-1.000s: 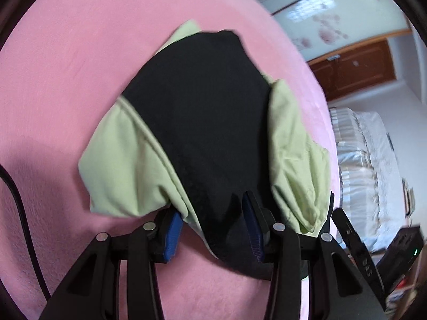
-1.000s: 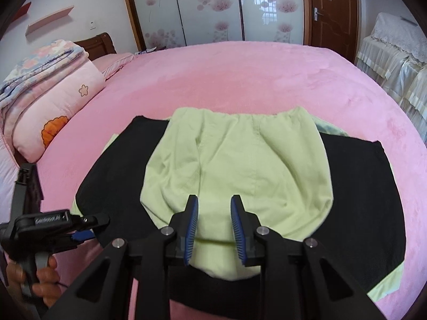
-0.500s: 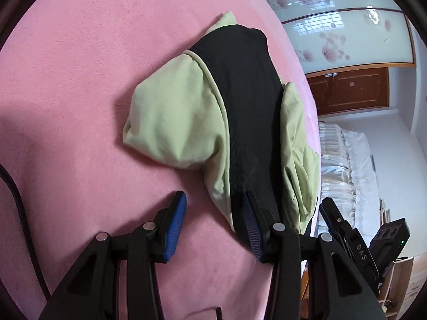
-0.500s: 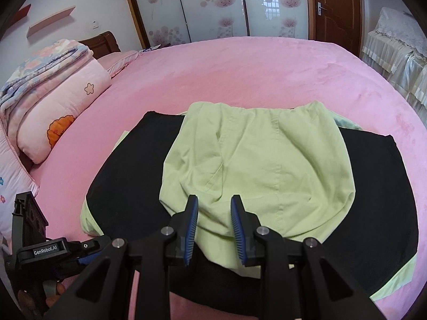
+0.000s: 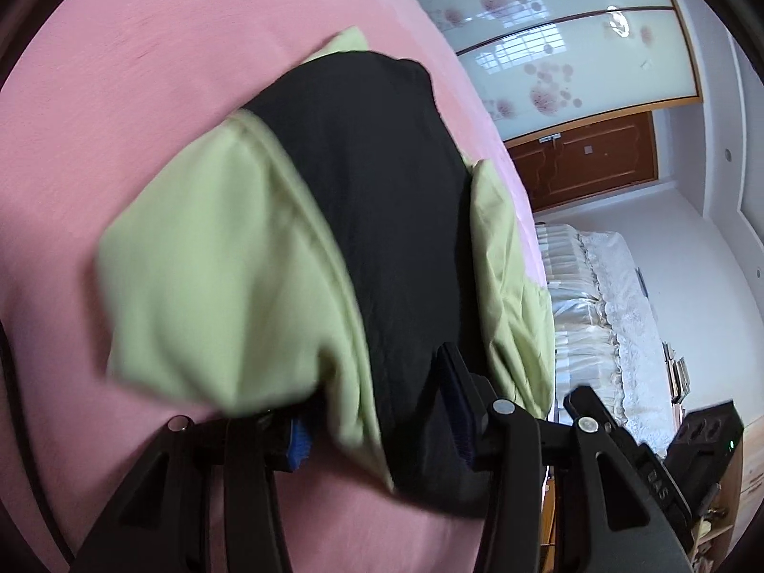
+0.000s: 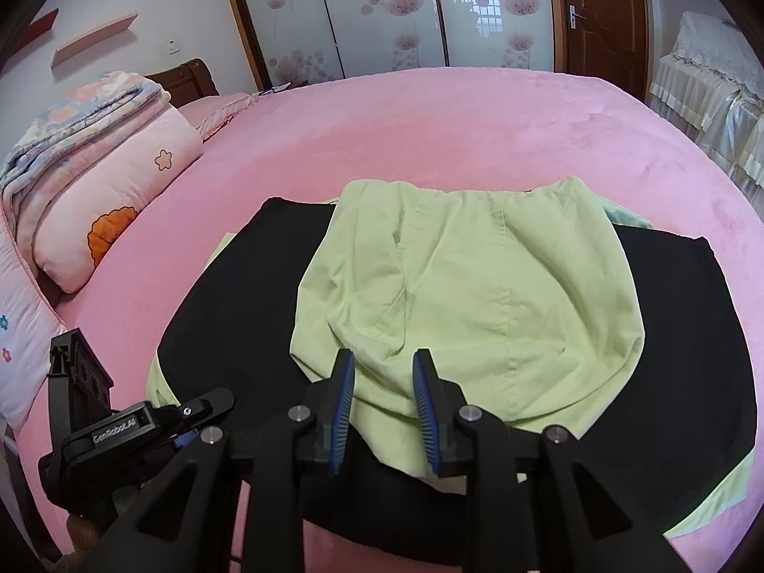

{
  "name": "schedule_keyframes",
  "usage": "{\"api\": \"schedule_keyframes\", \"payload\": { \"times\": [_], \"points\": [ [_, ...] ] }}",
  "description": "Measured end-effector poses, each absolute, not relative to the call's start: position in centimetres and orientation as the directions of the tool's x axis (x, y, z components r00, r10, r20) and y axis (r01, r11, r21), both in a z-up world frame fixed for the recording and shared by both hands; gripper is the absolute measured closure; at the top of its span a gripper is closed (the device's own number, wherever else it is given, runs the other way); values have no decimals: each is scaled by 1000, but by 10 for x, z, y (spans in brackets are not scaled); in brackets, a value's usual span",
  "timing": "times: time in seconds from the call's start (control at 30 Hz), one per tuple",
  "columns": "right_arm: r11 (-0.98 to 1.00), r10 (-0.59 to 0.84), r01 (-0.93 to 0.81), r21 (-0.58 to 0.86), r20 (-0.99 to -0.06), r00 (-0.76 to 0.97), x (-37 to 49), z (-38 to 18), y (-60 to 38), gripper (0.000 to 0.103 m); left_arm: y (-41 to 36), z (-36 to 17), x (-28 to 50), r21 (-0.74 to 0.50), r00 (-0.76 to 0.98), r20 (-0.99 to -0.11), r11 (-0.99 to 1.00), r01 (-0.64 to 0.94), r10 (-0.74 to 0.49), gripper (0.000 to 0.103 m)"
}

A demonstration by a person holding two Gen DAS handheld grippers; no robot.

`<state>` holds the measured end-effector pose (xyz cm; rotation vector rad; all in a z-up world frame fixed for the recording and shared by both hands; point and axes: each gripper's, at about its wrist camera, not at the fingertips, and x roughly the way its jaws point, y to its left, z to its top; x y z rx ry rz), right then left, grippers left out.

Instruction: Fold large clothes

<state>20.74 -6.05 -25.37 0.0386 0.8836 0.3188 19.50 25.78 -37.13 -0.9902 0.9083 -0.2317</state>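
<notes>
Your left claw [image 5: 377,410] has been spreading around the garment [image 6: 468,296] corner near the bed's [image 6: 477,129] edge; layers may slip. Right claw [image 6: 382,406] apart, empty.

Green-and-black garment [image 6: 477,296] spread on pink bed [image 6: 477,124], right hand-held gripper [image 6: 382,410] parted above its near edge

L wrist cam: close over garment [image 5: 334,238], facing 12 o'clock along bed [image 5: 119,71]. R wrist cam: higher, farther back. Both share garment, bed.
</notes>
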Motion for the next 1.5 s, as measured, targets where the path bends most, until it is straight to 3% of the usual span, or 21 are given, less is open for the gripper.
{"api": "schedule_keyframes", "payload": {
  "times": [0.13, 0.2, 0.3, 0.5, 0.57, 0.7, 0.9, 1.1, 1.27, 1.5],
  "points": [
    [960, 266, -241, 144, -737, 621, 208, -252, -60, 78, 253, -370, 212, -802, 643, -547, 555, -220, -536, 59],
    [969, 225, -226, 100, -732, 642, 209, -252, -58, 78, 252, -365, 213, -800, 653, -551, 551, -236, -520, 67],
    [977, 181, -206, 56, -731, 659, 213, -258, -59, 90, 254, -351, 206, -778, 668, -571, 576, -253, -478, 85],
    [985, 134, -171, 37, -786, 604, 220, -290, -66, 100, 232, -306, 200, -611, 689, -651, 759, -227, -318, 93],
    [985, 143, -163, 62, -824, 548, 220, -311, -70, 102, 214, -285, 202, -537, 708, -652, 825, -179, -271, 94],
    [979, 200, -145, 143, -808, 554, 214, -321, -85, 102, 169, -242, 203, -409, 761, -605, 912, -42, -235, 94],
    [924, 364, -104, 368, -767, 528, 216, -326, -120, 102, 101, -197, 210, -336, 771, -536, 925, 180, -344, 94],
    [833, 502, -68, 549, -699, 510, 193, -322, -173, 102, 20, -178, 208, -224, 720, -525, 890, 396, -453, 93],
    [822, 465, 30, 569, -700, 542, 156, -315, -238, 102, -65, -201, 205, -114, 591, -630, 812, 572, -505, 92],
    [893, 181, 242, 379, -796, 578, 115, -308, -326, 102, -130, -270, 206, -49, 427, -802, 759, 649, -417, 92]
  ]
}}
